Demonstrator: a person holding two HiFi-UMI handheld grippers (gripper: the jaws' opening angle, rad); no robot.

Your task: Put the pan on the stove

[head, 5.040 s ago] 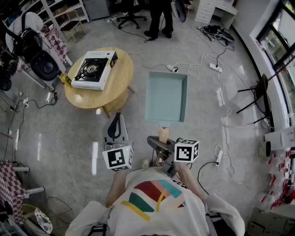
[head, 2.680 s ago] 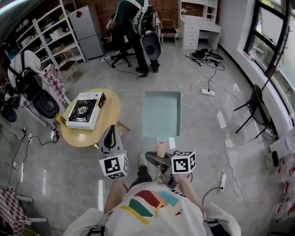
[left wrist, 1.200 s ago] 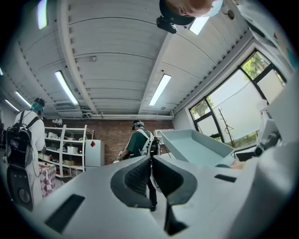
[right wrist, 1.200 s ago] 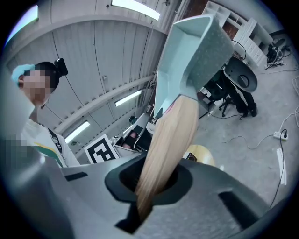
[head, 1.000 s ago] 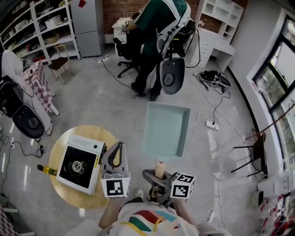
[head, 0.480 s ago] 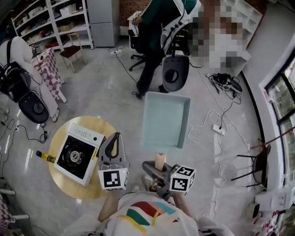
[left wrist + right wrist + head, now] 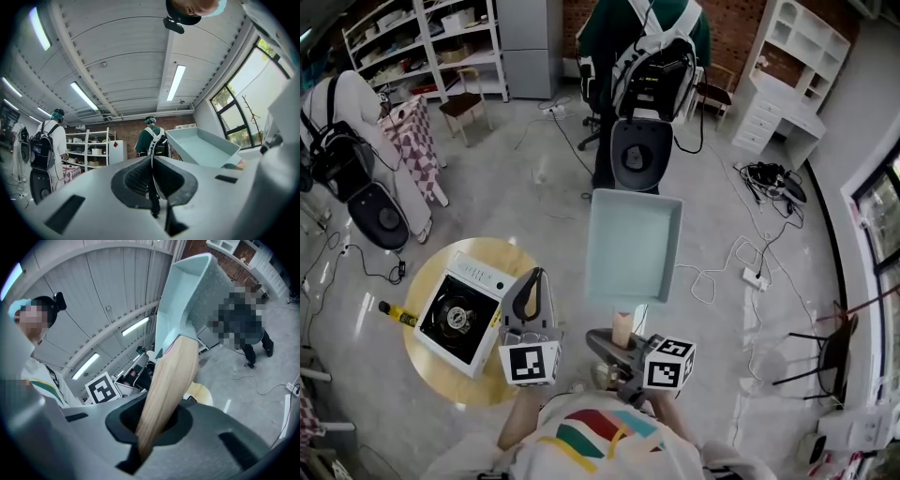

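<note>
While the pan (image 7: 634, 246) is held out over the floor, the step in hand is judged to be the carry toward the stove (image 7: 457, 313); nothing has yet been set down. In the head view, the stove is seen on a round wooden worktop (image 7: 427, 361) at the left, well apart from the pan. The pan's wooden handle (image 7: 622, 325) is gripped at its near end by the right gripper (image 7: 617, 345). The left gripper (image 7: 532, 286) is seen between pan and stove, and nothing is carried by it.

In the left gripper view, the left gripper (image 7: 152, 164) is shown with its fingers (image 7: 133, 180) pressed together on nothing. The pan (image 7: 201, 147) is seen at the right, and a person in green (image 7: 149, 140) stands beyond.

In the right gripper view, the right gripper (image 7: 150, 425) is shown with its fingers (image 7: 119, 420) clamped tight on the handle (image 7: 166, 385). The pan (image 7: 187, 301) is seen rising away from them, tilted in the picture.

For the next move, a swing of the pan leftward over the worktop is called for. It should be levelled above the burner and lowered squarely, with the grip kept firm until the pan is borne by the stove
</note>
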